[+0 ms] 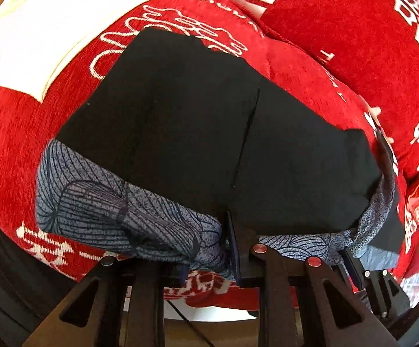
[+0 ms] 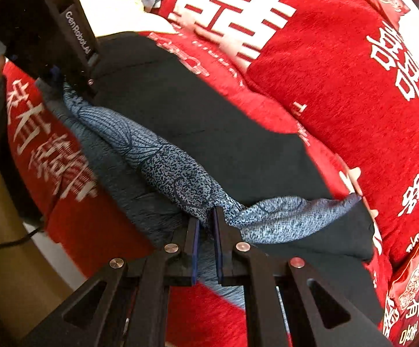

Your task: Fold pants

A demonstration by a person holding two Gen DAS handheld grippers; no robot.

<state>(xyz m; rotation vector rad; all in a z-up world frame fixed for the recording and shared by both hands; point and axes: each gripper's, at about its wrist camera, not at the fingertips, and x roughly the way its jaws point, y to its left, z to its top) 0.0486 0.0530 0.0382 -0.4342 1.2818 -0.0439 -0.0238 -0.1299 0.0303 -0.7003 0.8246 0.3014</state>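
Observation:
The pants point(image 1: 180, 121) are black with a blue-grey patterned waistband point(image 1: 117, 211) and lie on a red bedspread point(image 1: 12, 133). My left gripper point(image 1: 209, 248) is shut on the patterned waistband at the near edge. In the right wrist view my right gripper point(image 2: 206, 225) is shut on the same waistband point(image 2: 174, 173), further along it. The black cloth point(image 2: 195, 121) stretches away from both grippers. The left gripper's body point(image 2: 50, 29) shows at upper left in the right wrist view, and the right gripper's tip point(image 1: 351, 260) shows at lower right in the left wrist view.
A red cushion with white characters point(image 1: 354, 29) leans at the back right. A white cloth point(image 1: 50, 29) lies at the back left. A red printed packet point(image 2: 412, 283) sits at the right. The bed's edge and floor point(image 2: 4, 231) lie at the near left.

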